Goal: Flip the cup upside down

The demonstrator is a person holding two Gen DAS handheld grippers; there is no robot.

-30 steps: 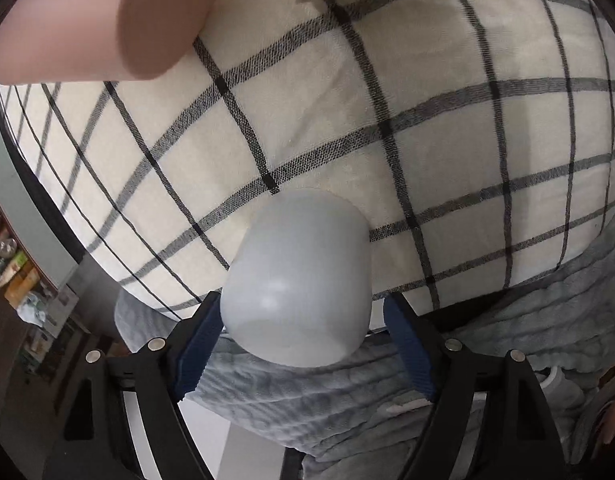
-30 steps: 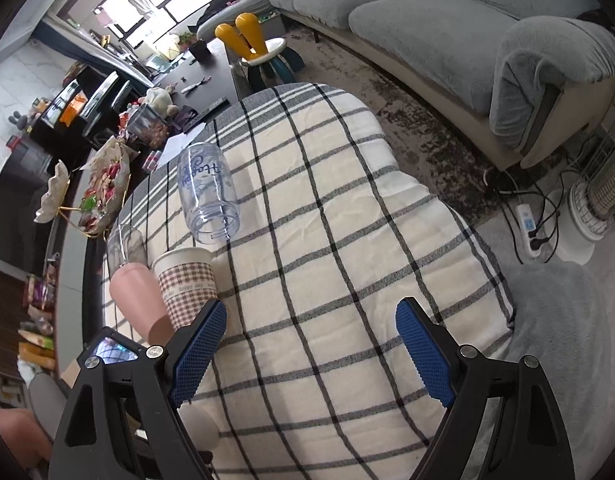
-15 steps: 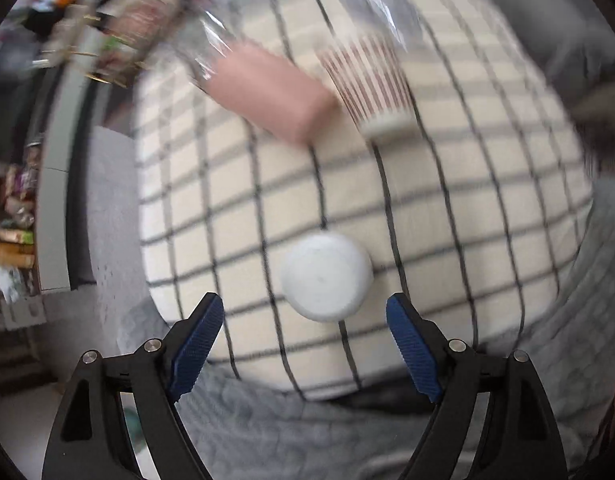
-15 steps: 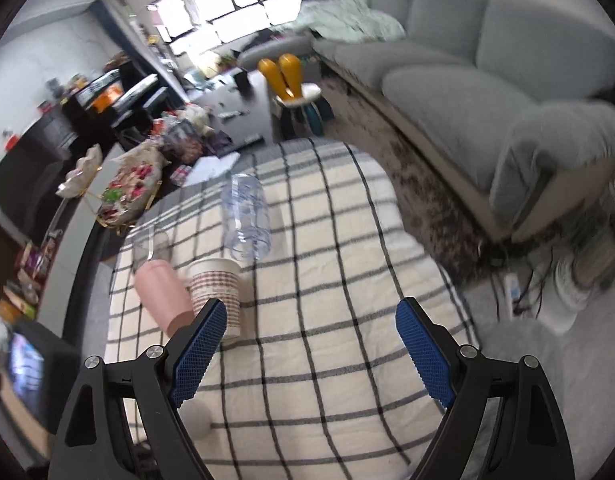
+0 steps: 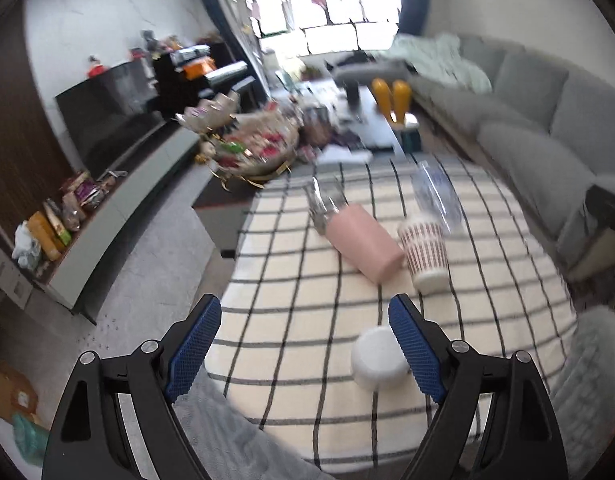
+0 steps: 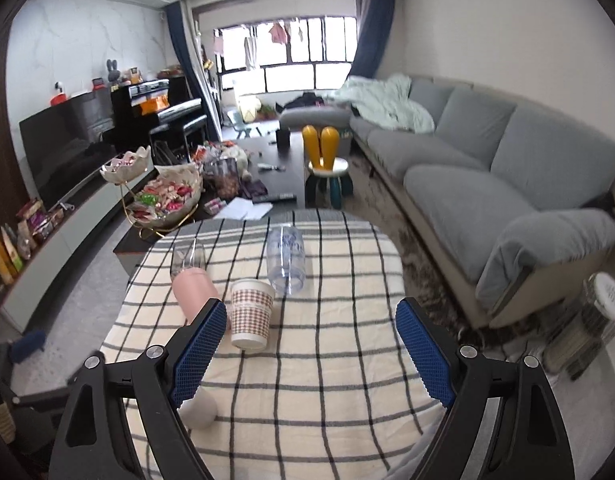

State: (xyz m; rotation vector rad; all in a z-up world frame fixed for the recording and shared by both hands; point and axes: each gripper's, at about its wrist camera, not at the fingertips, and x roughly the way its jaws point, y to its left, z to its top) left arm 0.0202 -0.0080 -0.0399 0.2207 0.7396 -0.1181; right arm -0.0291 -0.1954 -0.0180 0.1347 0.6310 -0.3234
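Five vessels rest on the checked cloth (image 6: 327,380) that fills the lower half of both views. Largest is the clear bottle (image 6: 285,260), lying on its side toward the upper centre of the cloth. Next, the pink tumbler (image 5: 363,244) also lies on its side, just beside the patterned paper cup (image 6: 251,314), which stands wide end up; whether those two touch cannot be told. A clear glass (image 6: 187,258) sits beyond the tumbler. Smallest is the white cup (image 5: 377,358), at lower right of the left wrist view, standing alone with its closed base uppermost, well apart from the others; by this evidence it appears inverted, so the flip of this cup looks done. The right wrist view shows the same cup at lower left, partly hidden behind a finger. Left gripper (image 5: 303,350): jaws wide apart, holding nothing, with its right-hand pad (image 5: 415,350) overlapping the cup in frame; contact cannot be confirmed. Right gripper (image 6: 311,354): jaws wide apart, holding nothing, above the cloth. Risks: the left wrist view is motion-blurred, suggesting a moving gripper; a sideways sweep of that pad could tip the cup. The soft cloth offers uneven footing, and snagging it could shift every vessel.
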